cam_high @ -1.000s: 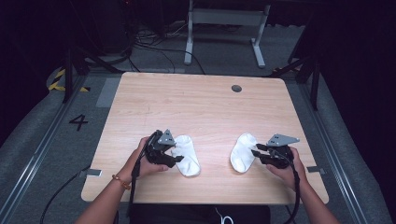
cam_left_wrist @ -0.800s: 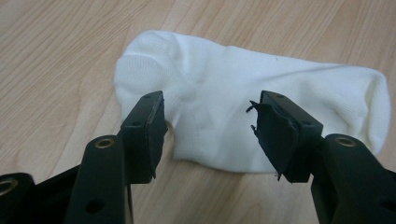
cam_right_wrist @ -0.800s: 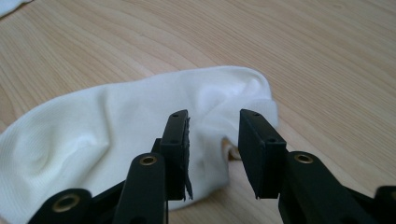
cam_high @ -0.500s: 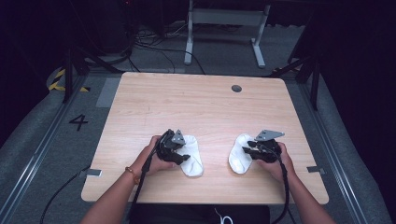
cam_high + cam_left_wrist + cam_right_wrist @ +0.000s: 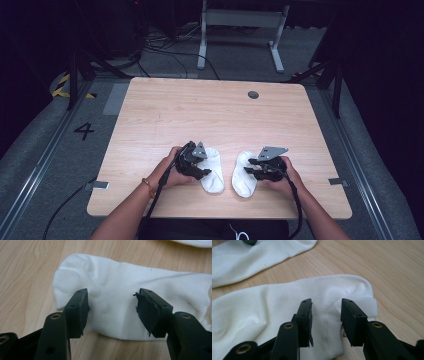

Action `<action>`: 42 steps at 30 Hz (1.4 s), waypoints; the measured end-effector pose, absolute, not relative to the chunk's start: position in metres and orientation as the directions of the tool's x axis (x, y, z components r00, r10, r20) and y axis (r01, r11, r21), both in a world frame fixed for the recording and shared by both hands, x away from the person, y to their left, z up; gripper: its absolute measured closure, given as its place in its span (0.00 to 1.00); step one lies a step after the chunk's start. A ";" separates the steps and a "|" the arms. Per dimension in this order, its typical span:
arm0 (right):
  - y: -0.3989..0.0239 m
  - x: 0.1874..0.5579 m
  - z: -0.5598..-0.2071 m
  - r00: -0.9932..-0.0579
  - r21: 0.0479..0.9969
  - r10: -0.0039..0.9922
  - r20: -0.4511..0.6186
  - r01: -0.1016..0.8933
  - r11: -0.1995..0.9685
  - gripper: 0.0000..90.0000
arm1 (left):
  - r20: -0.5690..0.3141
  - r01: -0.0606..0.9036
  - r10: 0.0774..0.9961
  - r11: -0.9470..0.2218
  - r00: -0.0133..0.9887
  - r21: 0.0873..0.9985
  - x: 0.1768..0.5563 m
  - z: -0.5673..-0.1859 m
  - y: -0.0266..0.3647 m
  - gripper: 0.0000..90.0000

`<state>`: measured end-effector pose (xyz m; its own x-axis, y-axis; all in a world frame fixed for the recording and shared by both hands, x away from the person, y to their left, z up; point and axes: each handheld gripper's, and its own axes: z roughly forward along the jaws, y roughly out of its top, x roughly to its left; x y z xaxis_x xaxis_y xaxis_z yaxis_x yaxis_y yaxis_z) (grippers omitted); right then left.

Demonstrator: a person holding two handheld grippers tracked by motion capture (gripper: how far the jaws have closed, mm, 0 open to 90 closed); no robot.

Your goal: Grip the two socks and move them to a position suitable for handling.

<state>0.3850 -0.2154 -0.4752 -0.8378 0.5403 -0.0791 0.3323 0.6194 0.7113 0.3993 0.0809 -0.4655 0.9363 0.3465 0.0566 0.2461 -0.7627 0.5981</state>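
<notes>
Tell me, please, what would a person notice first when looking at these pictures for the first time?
Two white knitted cotton socks lie side by side near the front edge of the pale wooden table. A black two-jaw left gripper hangs over the left sock, and a black right gripper over the right one. In each gripper view the jaws stand apart above the cloth, not pinching it.

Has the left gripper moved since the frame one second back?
Yes. The left gripper has shifted rightward over the left sock toward the table's centre; its jaws were closing.
</notes>
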 end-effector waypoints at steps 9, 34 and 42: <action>-0.225 0.367 -0.458 -0.827 0.755 0.555 -0.092 0.305 0.580 0.58 | 0.068 0.191 0.310 -0.730 0.948 0.656 0.377 -0.448 0.076 0.43; -0.252 0.327 -0.464 -0.818 0.699 0.565 -0.108 0.341 0.628 0.54 | 0.023 0.186 0.253 -0.768 0.967 0.613 0.358 -0.452 0.076 0.40; -0.234 0.308 -0.453 -0.858 0.734 0.510 -0.056 0.311 0.604 0.59 | 0.077 0.181 0.301 -0.738 0.951 0.650 0.374 -0.434 0.056 0.39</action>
